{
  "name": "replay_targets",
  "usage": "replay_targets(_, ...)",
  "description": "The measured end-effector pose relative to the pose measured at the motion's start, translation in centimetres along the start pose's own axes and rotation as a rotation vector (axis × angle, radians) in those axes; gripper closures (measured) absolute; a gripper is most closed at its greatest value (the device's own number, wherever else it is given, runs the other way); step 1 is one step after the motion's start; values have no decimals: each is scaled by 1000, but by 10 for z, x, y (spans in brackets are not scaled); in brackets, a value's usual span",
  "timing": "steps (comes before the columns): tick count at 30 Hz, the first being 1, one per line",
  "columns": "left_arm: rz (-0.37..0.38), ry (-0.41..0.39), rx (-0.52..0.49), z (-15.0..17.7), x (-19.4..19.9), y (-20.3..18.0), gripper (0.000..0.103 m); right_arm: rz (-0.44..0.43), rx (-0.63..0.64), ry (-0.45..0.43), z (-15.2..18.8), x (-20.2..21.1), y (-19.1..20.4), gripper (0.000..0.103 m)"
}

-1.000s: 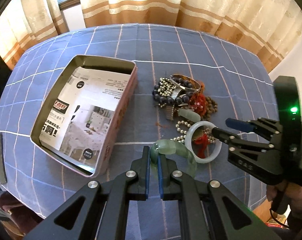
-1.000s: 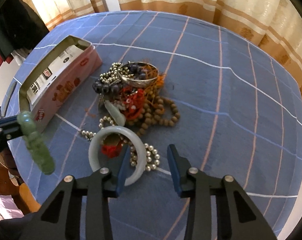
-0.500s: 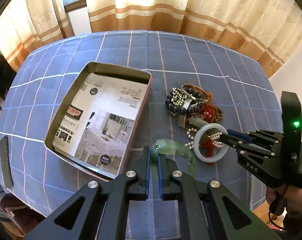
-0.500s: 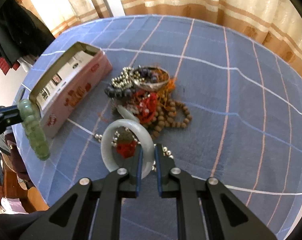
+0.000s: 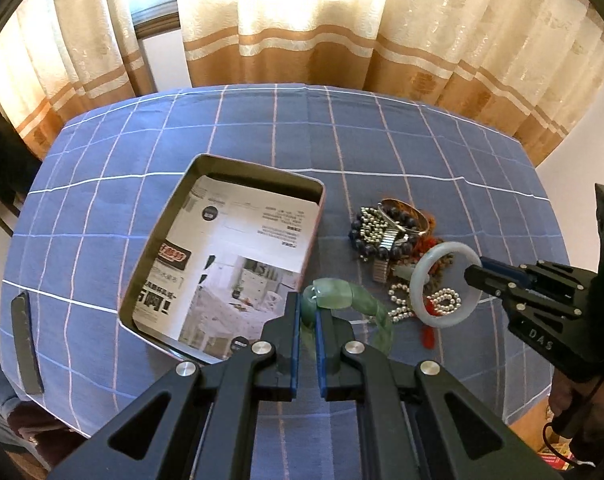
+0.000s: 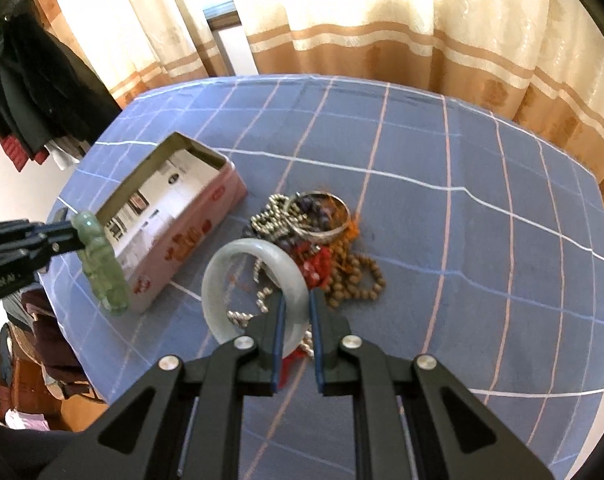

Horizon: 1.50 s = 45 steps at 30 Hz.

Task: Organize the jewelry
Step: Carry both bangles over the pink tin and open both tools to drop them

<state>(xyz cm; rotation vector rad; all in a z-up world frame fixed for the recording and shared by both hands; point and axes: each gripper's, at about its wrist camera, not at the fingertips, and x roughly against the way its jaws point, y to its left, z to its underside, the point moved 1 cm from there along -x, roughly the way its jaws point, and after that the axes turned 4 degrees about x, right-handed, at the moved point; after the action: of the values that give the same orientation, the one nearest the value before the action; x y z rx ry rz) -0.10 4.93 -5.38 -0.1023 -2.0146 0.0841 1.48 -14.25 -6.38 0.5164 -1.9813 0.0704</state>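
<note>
A: Progress? The tin (image 5: 226,252) holds only its paper liner, so nothing is stowed. The left gripper (image 5: 307,312) pinches the green jade bracelet (image 5: 349,304) beside it.

B: Meanwhile the right gripper (image 6: 296,312), gaping a second ago, now clamps the white jade bangle (image 6: 254,280), lifted off the jewelry pile (image 6: 321,236).

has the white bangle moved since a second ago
Yes. The white bangle, clamped in the right hand-held gripper, has come up off the blue tablecloth; it lay flat beside the jewelry pile before.
</note>
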Motion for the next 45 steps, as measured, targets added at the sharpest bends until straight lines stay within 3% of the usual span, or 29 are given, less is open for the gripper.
replay_targets(25,-78,7,127,-14,-14,93,98,-86,101,-8,-57,-33,86,89)
replay_targets(45,-92,88,92,-22,-59,119,97,-103,163,86,-80,-90,126,89)
